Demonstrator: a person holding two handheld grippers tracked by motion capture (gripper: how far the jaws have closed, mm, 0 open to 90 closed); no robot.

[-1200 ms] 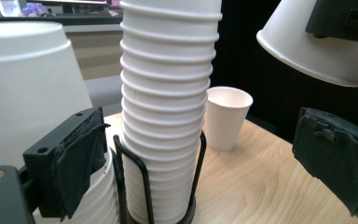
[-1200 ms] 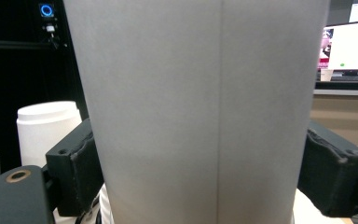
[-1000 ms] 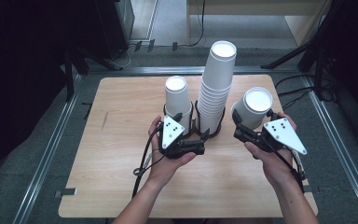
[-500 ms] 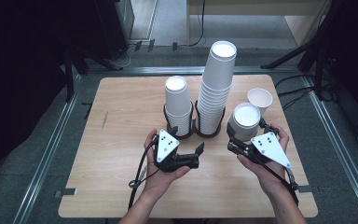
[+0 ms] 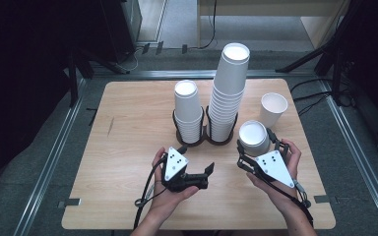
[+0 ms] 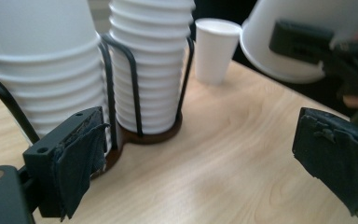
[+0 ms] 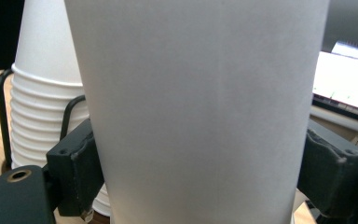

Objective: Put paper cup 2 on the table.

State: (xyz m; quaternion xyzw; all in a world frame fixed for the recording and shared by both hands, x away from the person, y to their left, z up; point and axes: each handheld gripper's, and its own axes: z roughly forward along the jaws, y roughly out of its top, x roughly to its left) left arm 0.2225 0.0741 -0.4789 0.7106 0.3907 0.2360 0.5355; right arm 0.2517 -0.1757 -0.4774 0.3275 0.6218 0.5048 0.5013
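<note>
The right tool [image 5: 256, 150], at the lower right of the high view, has its jaws clamped on an upside-down white paper cup [image 5: 254, 137], one jaw on each side of the cup's wall; in the right gripper view that cup [image 7: 196, 107] stands between the two black jaws, which press against it left and right. In the high view the held cup sits right of centre, just below and left of a single upright paper cup [image 5: 273, 109] that stands alone on the tabletop [image 5: 128, 123]. The left tool [image 5: 203, 172], at lower centre of the high view, has its jaws spread wide with nothing between them; in the left gripper view the bare wood of the tabletop [image 6: 214, 172] lies between the jaws. At upper centre of the high view a black wire holder [image 5: 204, 135] carries two stacks of inverted cups side by side: a short stack [image 5: 187, 110] on the left and a tall stack [image 5: 229, 88] on the right. The left tool lies below the holder, apart from it.
</note>
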